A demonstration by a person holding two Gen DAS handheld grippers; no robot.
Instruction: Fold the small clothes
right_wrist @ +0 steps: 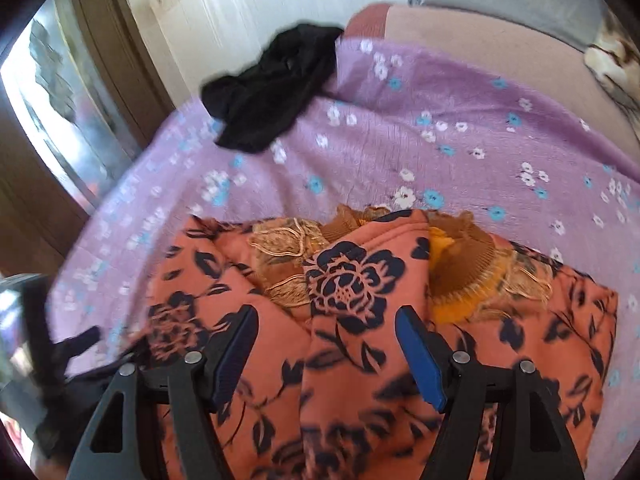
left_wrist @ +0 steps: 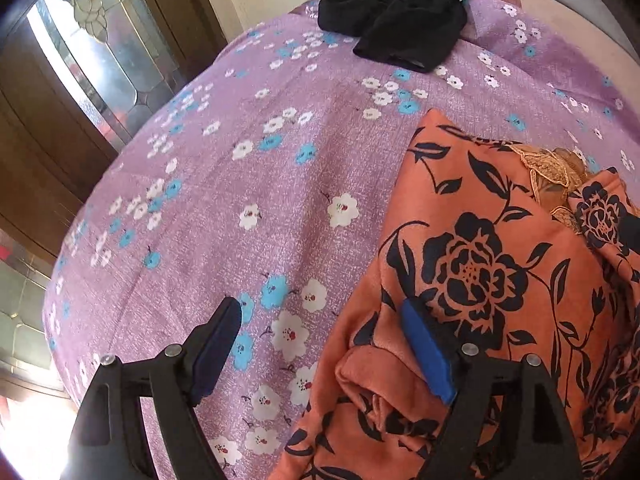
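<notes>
Left gripper (left_wrist: pixel 320 328): tilted steeply down over the bed. Its 2 fingers stand wide apart, with nothing clamped. The left finger hangs above bare purple floral bedsheet (left_wrist: pixel 248 168); the right finger, with its blue pad (left_wrist: pixel 428 352), sits over the left edge of the orange floral garment (left_wrist: pixel 480 264). Whether that pad touches the cloth cannot be told. A rolled or bunched fold of the same garment lies just below and between the fingers.

Right gripper (right_wrist: pixel 324 332): also angled down, jaws apart, nothing pinched. Both fingers hover over the orange floral garment (right_wrist: pixel 352 280), straddling a raised fold that carries a large dark rose print. The view is motion-blurred, most of all at the left edge, where a dark blurred shape appears; it cannot be identified for certain.

Task item: the orange garment with a black flower print lies on the near right part of the bed, partly folded, with layers overlapping. Tan lace trim (right_wrist: pixel 288 248) and a ribbed mustard-brown cuff or collar (right_wrist: pixel 464 268) show at its far edge.

A 2nd item, a crumpled black garment (left_wrist: pixel 400 16), sits at the far edge of the bedsheet, well apart from both grippers.

A wooden door with a glass panel (left_wrist: pixel 92 52) stands to the left of the bed.

Writing: no brand, label or legible text is visible in either view.
</notes>
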